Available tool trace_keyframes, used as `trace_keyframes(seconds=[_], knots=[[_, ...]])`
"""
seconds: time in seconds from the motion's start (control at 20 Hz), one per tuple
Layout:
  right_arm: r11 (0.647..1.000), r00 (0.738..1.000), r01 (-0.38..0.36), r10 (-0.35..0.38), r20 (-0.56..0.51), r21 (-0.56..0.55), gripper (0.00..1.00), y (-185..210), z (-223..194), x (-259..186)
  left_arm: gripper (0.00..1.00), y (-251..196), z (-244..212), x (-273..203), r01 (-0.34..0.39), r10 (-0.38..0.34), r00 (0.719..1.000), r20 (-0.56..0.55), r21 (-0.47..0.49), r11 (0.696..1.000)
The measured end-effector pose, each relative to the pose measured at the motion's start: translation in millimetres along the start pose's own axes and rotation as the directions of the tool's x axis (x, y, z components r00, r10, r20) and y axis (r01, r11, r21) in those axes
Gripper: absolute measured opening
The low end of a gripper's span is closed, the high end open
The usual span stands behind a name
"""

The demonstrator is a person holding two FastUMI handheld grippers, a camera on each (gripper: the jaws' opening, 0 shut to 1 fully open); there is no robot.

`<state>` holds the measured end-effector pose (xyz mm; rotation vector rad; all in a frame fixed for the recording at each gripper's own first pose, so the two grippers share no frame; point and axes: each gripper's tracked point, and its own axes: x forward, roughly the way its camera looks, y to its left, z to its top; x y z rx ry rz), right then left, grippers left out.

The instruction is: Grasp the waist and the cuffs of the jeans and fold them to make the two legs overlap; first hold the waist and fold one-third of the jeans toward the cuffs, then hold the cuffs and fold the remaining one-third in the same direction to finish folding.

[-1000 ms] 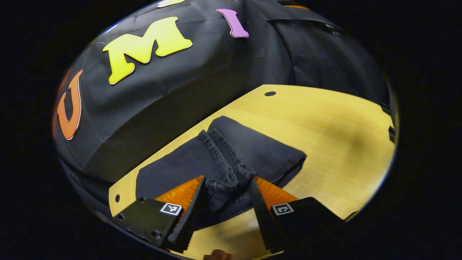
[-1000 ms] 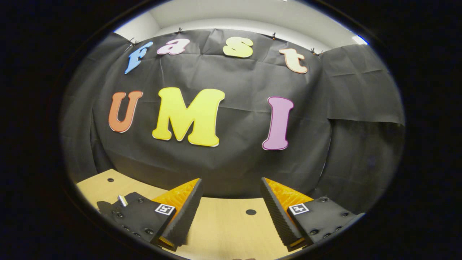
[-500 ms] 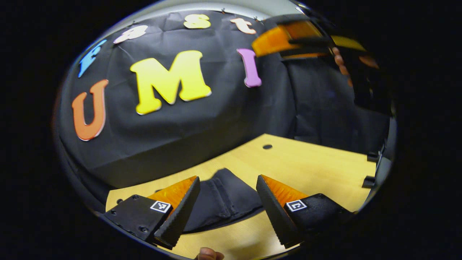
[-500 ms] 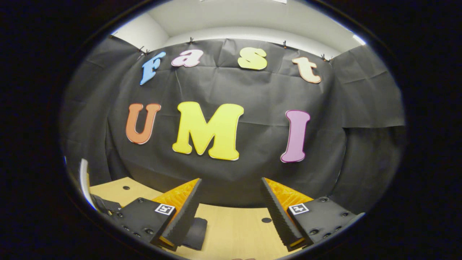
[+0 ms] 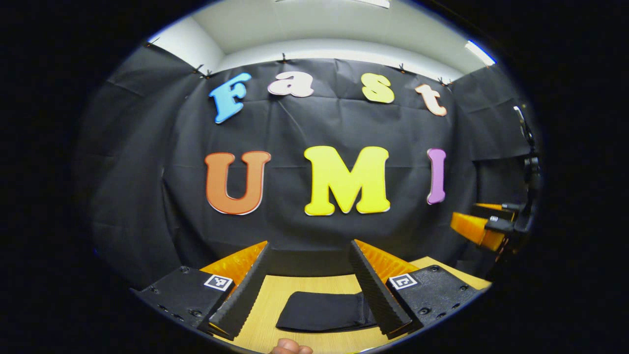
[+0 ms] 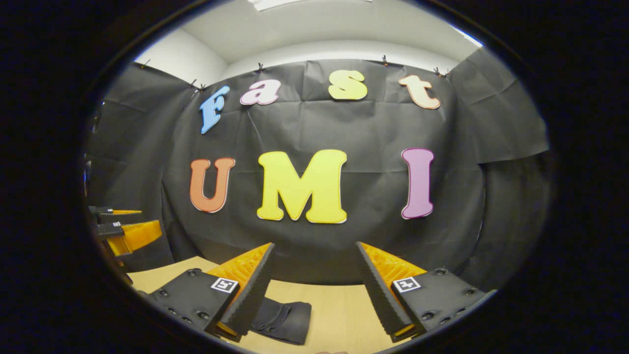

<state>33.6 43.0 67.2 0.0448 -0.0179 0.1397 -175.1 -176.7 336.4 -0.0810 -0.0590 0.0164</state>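
Black cloth hangs as the booth's back wall (image 5: 319, 132) across the left gripper view, with a pale ceiling above it and a light wooden tabletop (image 5: 275, 297) at the bottom. On that tabletop lie the folded jeans (image 5: 322, 310), a flat dark bundle seen low between the two fingers of the left gripper (image 5: 307, 282). The jaws stand wide apart with nothing between them, raised above the cloth and not touching it; the bundle's right end runs behind the right finger, and its left end stops short of the left finger. A fingertip of the holding hand (image 5: 290, 348) peeks in at the bottom edge. Far off at the right edge, the right gripper (image 5: 479, 226) shows side-on and clear of the table, its fingers parted.

Black cloth fills most of the right gripper view too, over a strip of the wooden tabletop (image 6: 339, 307). The right gripper (image 6: 314, 285) has its jaws wide and holds nothing. The folded jeans (image 6: 282, 319) lie on the table low and left of centre, partly hidden behind the left finger, with a stitched seam or hem showing on the upper layer; they reach a little way into the gap between the fingers, and the right finger stands well apart from them. At the left edge the left gripper (image 6: 125, 231) shows above the table's corner, fingers parted.
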Motion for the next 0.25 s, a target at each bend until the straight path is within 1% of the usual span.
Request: trace_keyframes(seconds=[0.1, 0.2, 0.25], knots=[[1.0, 1.0, -0.015, 0.015, -0.002, 0.003, 0.98, 10.0, -5.7, -5.3, 1.0, 3.5, -1.6, -1.4, -0.016, 0.016, 1.0, -0.014, -0.009, 1.0], [1.0, 1.0, -0.028, 0.028, -0.003, -0.014, 0.96, 15.2, -8.7, -8.1, 1.0, 2.2, -4.6, -0.9, -0.019, 0.019, 1.0, -0.024, 0.008, 1.0], [0.999, 1.0, -0.031, 0.031, 0.0, -0.015, 0.96, 15.6, -7.9, -9.4, 0.93, 1.6, -4.4, -3.8, -0.019, 0.019, 1.0, -0.024, 0.016, 1.0]])
